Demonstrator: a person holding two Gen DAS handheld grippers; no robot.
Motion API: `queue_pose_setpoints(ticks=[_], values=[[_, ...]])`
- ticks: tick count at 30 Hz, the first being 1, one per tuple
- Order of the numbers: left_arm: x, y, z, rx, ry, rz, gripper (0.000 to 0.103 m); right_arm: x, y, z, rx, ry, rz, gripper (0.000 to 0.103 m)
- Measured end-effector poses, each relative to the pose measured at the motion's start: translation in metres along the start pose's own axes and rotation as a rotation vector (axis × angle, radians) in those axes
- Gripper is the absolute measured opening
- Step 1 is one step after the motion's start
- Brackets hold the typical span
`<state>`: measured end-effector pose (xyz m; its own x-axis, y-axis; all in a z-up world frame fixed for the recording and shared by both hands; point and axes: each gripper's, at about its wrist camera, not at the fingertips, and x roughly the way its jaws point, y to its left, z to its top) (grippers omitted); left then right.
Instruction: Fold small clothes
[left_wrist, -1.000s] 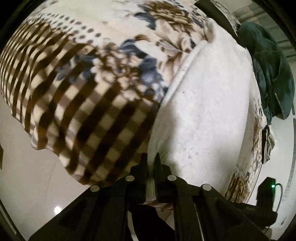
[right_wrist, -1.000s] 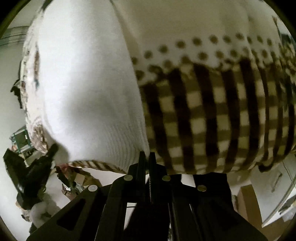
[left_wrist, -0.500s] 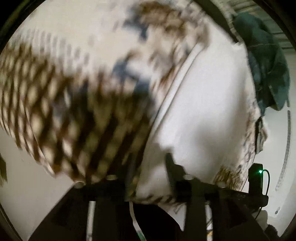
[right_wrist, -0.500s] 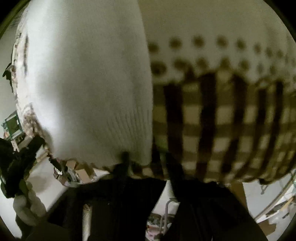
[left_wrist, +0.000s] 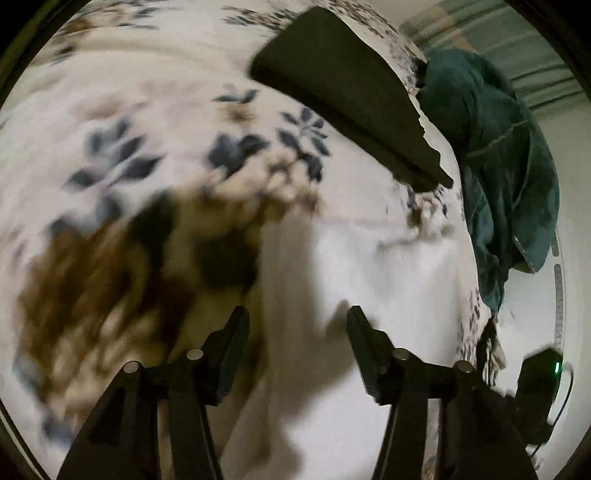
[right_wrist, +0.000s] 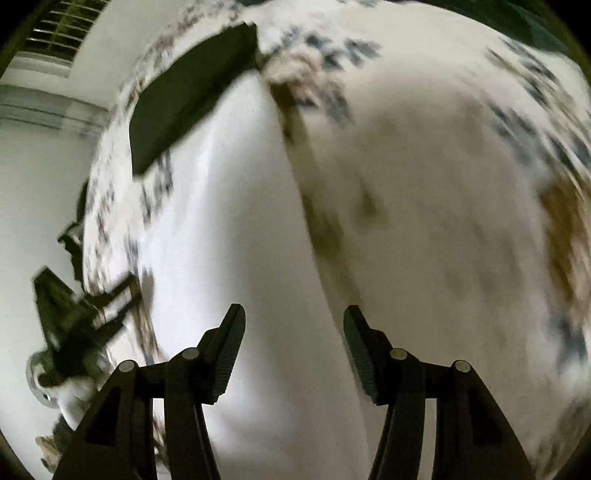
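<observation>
A white knit garment lies flat on the flowered bedspread; it also shows in the right wrist view. My left gripper is open and empty just above the garment's near edge. My right gripper is open and empty over the same garment, near its right edge. Both views are blurred by motion.
A folded dark garment lies on the bed beyond the white one, also in the right wrist view. A heap of teal clothing sits at the bed's right side. The bedspread has a brown checked border.
Both grippers were shut on the white garment's edge a second ago. They opened, let it go, and have lifted back so more of the bed shows.
</observation>
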<state>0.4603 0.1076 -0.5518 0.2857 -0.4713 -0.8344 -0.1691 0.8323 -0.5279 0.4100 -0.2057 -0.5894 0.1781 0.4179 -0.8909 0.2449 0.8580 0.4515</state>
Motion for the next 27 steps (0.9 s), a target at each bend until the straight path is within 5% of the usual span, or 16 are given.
queue_pose_setpoints(ticks=[1, 2, 5, 6, 7, 12, 14, 16, 17, 21, 27], values=[[0.005, -0.004, 0.005, 0.018, -0.014, 0.0, 0.022, 0.009, -0.003, 0.014, 0.007, 0.003, 0.006, 0.063], [0.009, -0.008, 0.011, 0.044, -0.023, 0.007, 0.005, 0.022, -0.001, 0.032, 0.022, 0.007, 0.014, 0.065], [0.005, -0.02, 0.021, 0.118, -0.07, 0.025, 0.006, 0.046, -0.006, 0.07, 0.076, 0.027, 0.08, 0.058], [0.003, -0.022, 0.023, 0.127, -0.081, 0.027, 0.006, 0.045, -0.006, 0.074, 0.079, 0.007, 0.077, 0.015], [0.003, -0.023, 0.029, 0.125, -0.086, 0.028, 0.006, 0.048, -0.006, 0.077, 0.067, -0.007, 0.049, 0.009], [0.041, 0.0, 0.058, 0.047, 0.011, 0.025, 0.009, 0.054, -0.014, 0.085, 0.031, 0.003, -0.007, 0.008], [0.038, 0.005, 0.058, 0.031, 0.038, 0.017, 0.012, 0.055, -0.017, 0.084, 0.02, 0.034, 0.009, 0.015], [0.019, 0.004, 0.049, 0.033, 0.048, 0.004, 0.025, 0.044, -0.019, 0.08, 0.032, 0.078, 0.06, 0.053], [0.005, 0.004, 0.041, 0.039, 0.047, -0.005, 0.025, 0.037, -0.022, 0.075, 0.041, 0.091, 0.098, 0.058], [-0.059, 0.006, -0.011, 0.039, 0.041, -0.052, 0.055, -0.005, -0.035, 0.021, 0.041, 0.163, 0.189, 0.061], [-0.124, 0.029, -0.124, 0.005, 0.151, 0.007, 0.057, -0.041, -0.077, -0.113, 0.11, 0.338, 0.14, 0.062]])
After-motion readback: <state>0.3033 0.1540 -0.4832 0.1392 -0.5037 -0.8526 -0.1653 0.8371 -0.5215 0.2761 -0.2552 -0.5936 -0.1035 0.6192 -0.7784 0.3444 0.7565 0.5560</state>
